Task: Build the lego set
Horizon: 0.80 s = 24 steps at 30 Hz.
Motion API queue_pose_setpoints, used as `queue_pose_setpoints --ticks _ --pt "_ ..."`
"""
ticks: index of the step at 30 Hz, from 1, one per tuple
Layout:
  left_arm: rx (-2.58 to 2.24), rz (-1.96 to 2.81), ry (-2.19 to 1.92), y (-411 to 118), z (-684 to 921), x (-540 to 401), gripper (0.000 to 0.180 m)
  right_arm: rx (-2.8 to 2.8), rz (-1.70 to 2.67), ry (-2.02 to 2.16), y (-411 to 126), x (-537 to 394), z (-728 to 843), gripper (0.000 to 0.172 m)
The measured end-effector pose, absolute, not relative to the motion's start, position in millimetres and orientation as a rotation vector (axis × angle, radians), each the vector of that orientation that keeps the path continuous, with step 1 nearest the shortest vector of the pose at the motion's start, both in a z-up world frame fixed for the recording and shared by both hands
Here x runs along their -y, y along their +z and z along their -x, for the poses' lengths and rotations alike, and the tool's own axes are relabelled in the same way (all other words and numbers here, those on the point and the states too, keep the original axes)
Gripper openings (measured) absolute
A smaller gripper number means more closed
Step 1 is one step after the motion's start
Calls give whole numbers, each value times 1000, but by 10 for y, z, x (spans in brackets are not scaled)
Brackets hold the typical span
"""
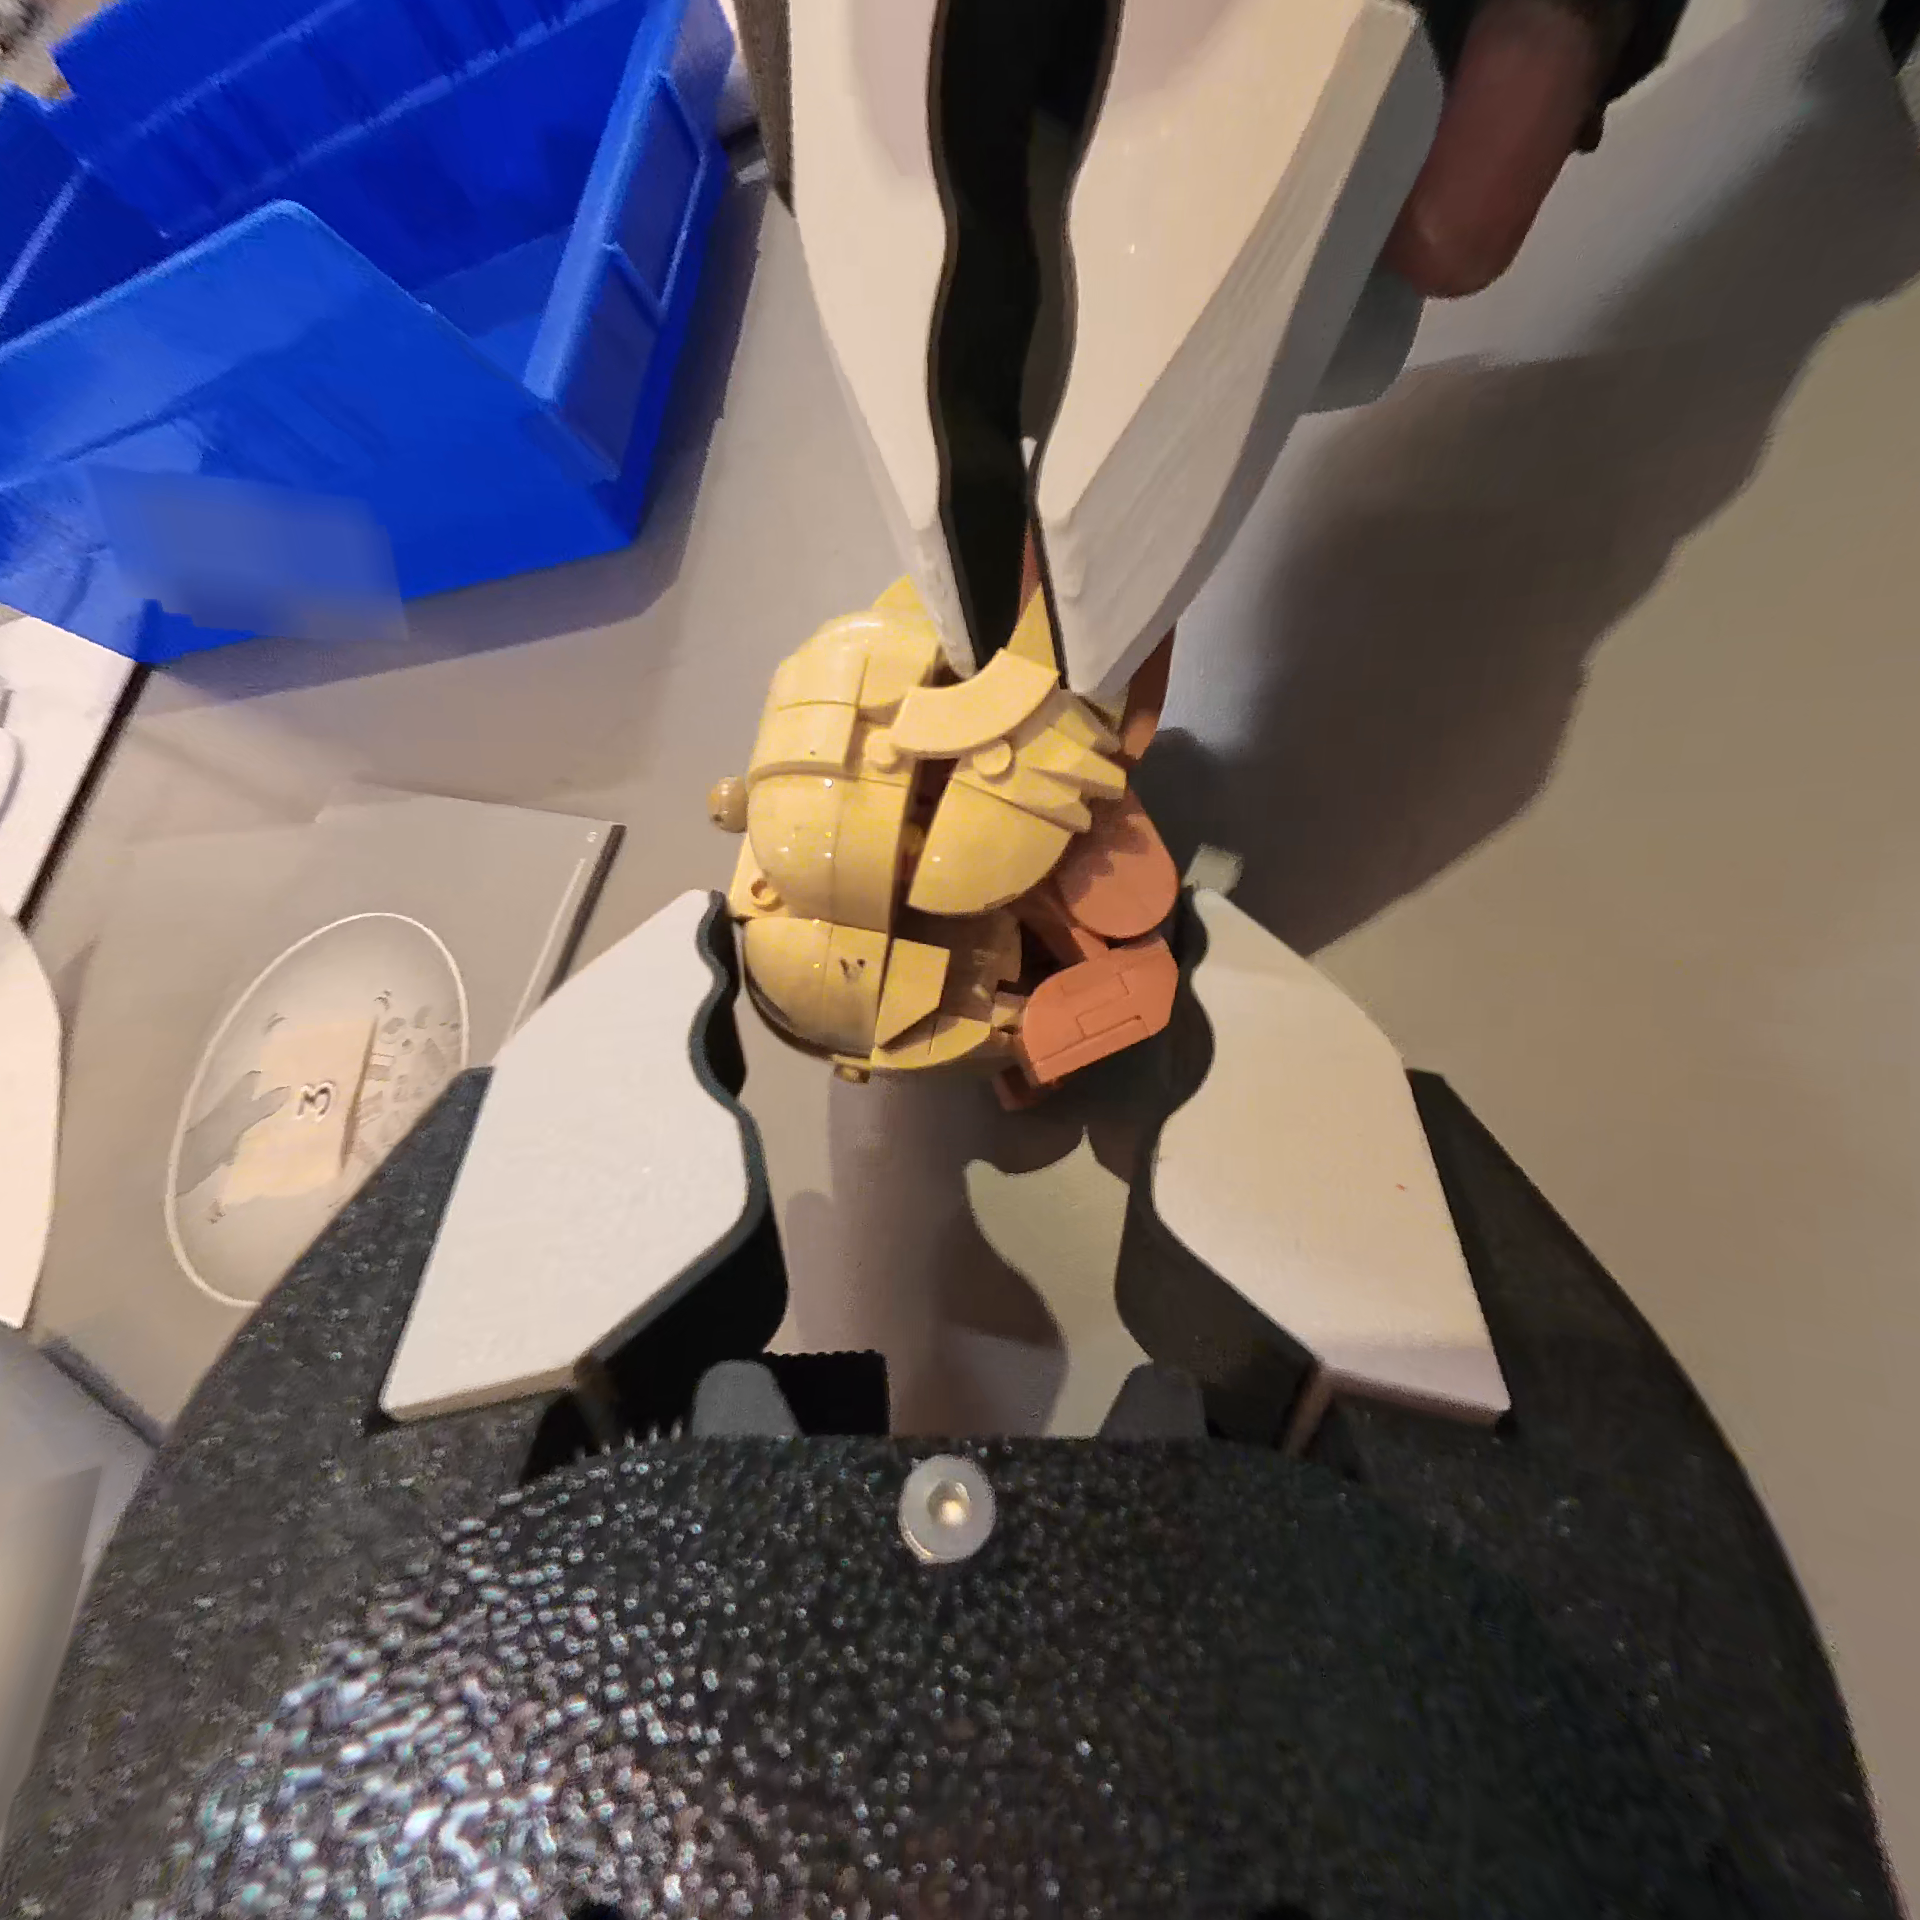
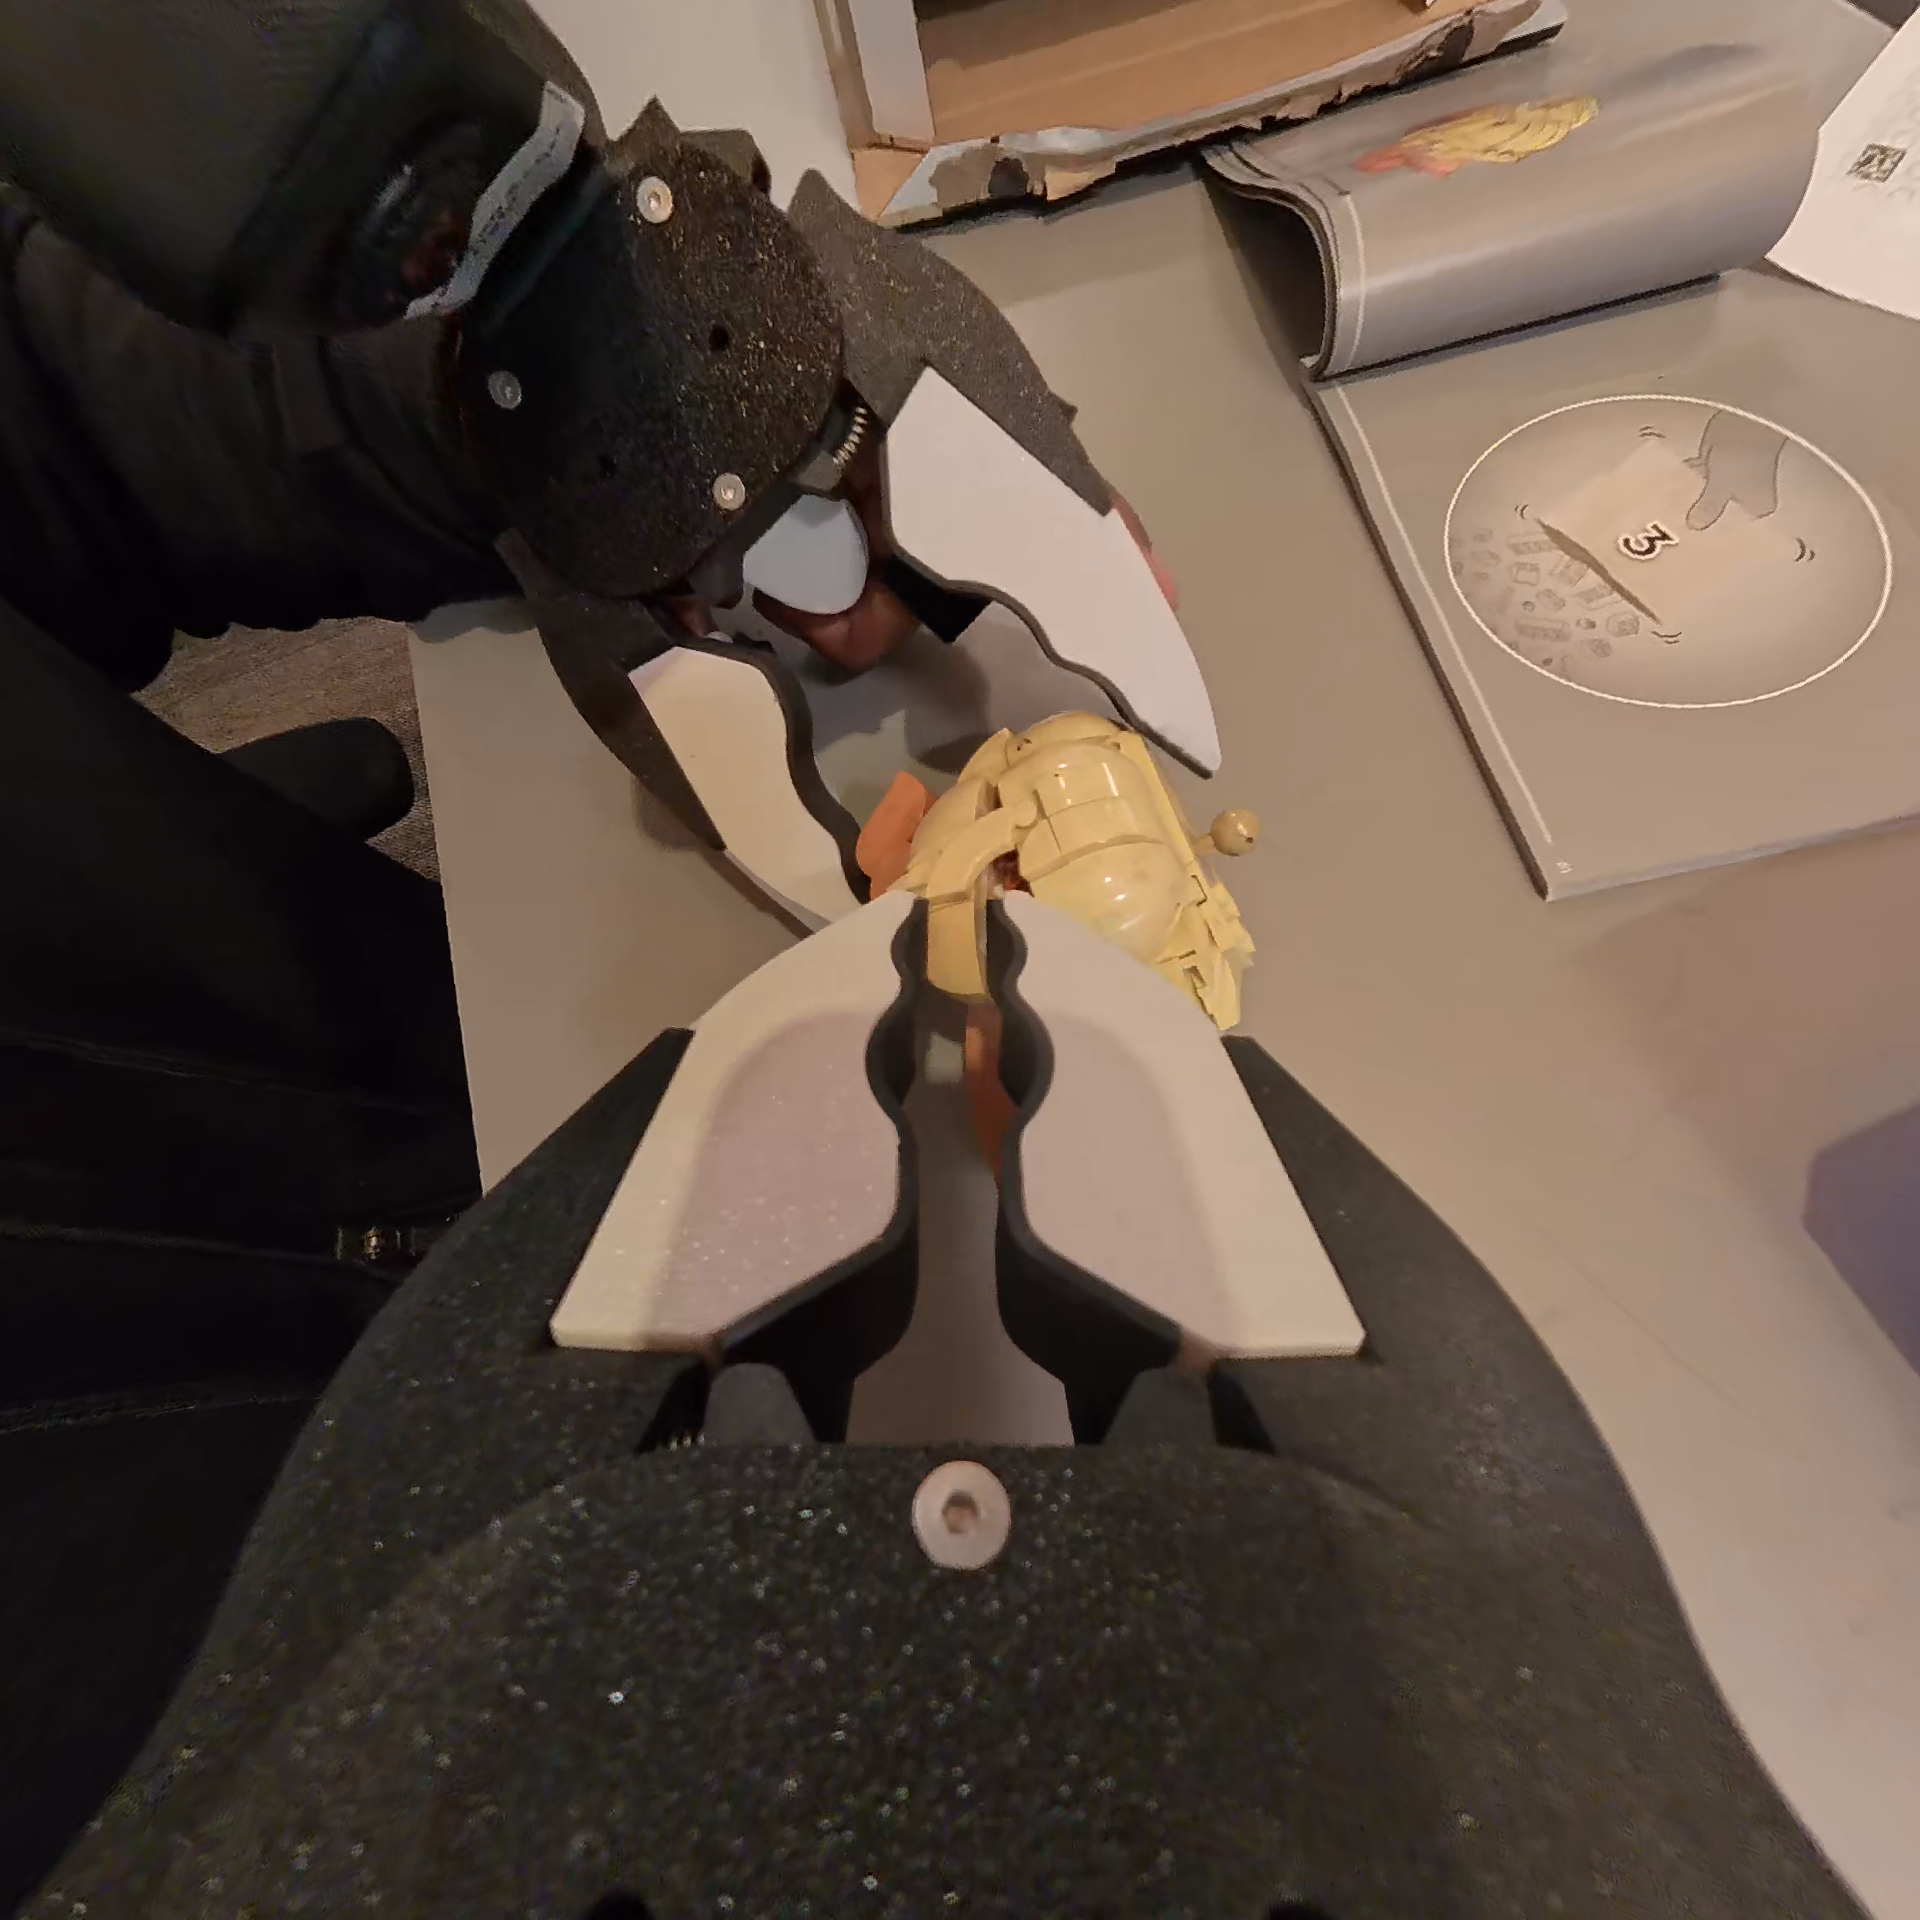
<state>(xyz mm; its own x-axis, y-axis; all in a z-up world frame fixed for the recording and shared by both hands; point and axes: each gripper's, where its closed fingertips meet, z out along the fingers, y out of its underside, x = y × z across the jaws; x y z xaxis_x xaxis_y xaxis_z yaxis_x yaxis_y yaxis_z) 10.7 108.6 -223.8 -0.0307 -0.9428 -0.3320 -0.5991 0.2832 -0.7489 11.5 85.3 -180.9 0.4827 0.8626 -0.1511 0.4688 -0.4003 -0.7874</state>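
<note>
Toy model (image 1: 914,883) sits between parted left gripper (image 1: 951,935), clamped by right gripper (image 2: 956,925).

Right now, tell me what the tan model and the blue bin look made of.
Tan model: looks like moulded plastic bricks, glossy, with seams, studs and small highlights; some parts are orange-brown. Blue bin: probably rigid plastic, smooth, slightly shiny, with straight moulded walls and dividers.

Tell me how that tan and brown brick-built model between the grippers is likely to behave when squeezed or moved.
The brick model is probably stiff but fragile: seams and gaps show between its curved tan shells, so parts may pop off under pressure. Its glossy rounded surfaces look slippery. The right gripper pinches only a thin tan piece, so the body may pivot. The left gripper brackets it widely.
</note>
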Motion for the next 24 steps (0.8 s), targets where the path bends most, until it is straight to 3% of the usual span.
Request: queue_pose_setpoints --ticks 10,17,24 --pt "-1701 1239 -558 -2011 101 -1038 74 1082 2019 773 -1783 -879 -75 10" --pt "-1613 1193 -871 -1723 143 -854 51 1102 1950 866 -1685 -849 -8 10" --pt "-1667 1152 -848 -1801 49 -819 29 1125 1906 929 -1665 -834 16 10"
